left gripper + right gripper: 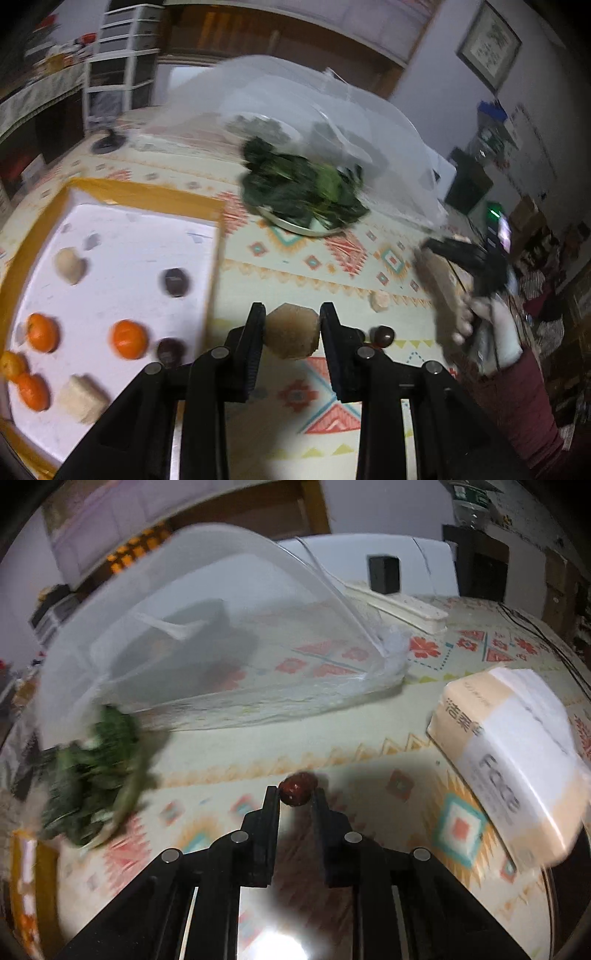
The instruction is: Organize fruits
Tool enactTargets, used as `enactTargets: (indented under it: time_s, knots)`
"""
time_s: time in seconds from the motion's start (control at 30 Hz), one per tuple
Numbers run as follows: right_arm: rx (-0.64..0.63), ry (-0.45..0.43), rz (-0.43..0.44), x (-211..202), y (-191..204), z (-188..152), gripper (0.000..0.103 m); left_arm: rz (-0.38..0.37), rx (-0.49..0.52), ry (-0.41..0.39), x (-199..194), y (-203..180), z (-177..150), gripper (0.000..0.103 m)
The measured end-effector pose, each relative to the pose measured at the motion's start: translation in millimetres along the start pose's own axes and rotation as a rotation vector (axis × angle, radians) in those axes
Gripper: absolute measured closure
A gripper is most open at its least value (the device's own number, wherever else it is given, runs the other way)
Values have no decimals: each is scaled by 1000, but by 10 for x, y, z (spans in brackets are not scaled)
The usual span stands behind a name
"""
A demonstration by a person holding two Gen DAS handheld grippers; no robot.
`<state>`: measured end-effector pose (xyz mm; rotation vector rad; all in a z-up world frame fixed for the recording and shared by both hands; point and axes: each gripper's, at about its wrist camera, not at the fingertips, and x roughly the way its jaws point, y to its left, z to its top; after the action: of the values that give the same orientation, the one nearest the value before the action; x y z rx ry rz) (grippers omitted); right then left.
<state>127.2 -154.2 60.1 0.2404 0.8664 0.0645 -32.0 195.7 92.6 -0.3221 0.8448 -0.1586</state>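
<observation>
On the left part of the tabletop lies the white tray (122,236) w/ an orange border. On it: tangerines (128,339) along its near-left side, dark round fruits (176,282) nearer its right edge, and pale beige chunks (70,265), one towards the far left, one by the near edge.

Left gripper (292,334) is closed down on a beige peeled fruit (292,336), pads pressing both flanks, held just right of the tray's right edge and, as it looks, above the patterned cloth. It's faceted and looks firm but moist, so prob slippery; grip across the flat cut faces, as now, seems right. Light squeeze only, could bruise or squirt out.

Mid tabletop, far side: plate of greens (306,188), w/ a mesh food cover (207,627) behind it.

Right gripper (296,794) has its jaws narrowed to almost nothing on a small dark-red fruit (297,788), prob a jujube, pinched at the very fingertips near the tabletop's middle. Light, smooth, glossy skin; tip hold looks marginal, may roll or pop free. Taking it deeper, across its short axis, would be safer.

Right edge: tissue pack (513,760). A loose beige chunk (380,301) sits on the cloth left of it.
</observation>
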Motion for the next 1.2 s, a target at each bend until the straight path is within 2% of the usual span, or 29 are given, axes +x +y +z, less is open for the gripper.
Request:
enactTargets:
  time_s: [0.1,0.23,0.33,0.47,0.53,0.6,0.7,0.73,0.77,0.83,0.97,1.2]
  knots:
    - [-57,3,113,-337,340,-183,86,27,-59,-29,-187,308,-40,74]
    - [-190,30,272,-735,1046,-563,86,83,-123,-68,-402,726,-123,74]
    - [-270,70,387,-868,1579,-844,86,109,-175,-80,-514,1025,-212,74]
    - [-260,182,590,-857,2108,-1102,86,96,-239,-74,-604,1323,-346,74]
    - [-232,167,632,-894,2130,-1057,86,93,-253,-79,-654,1419,-389,74]
    - [-200,101,585,-979,1974,-918,86,93,-260,-92,-704,1481,-411,74]
    - [-210,20,404,-1020,1651,-731,82,104,-263,-112,-742,1562,-426,74]
    - [-206,17,337,-969,1500,-684,78,104,-266,-112,-731,1579,-427,74]
    - [-183,35,296,-882,1346,-660,70,101,-267,-109,-705,1580,-419,74]
    - [-138,72,233,-683,1102,-653,68,103,-263,-99,-658,1578,-415,74]
    - [-120,159,182,-340,898,-776,68,145,-242,-79,-547,1540,-380,74]
    - [-160,197,159,-40,1021,-894,68,224,-208,-47,-387,1480,-295,74]
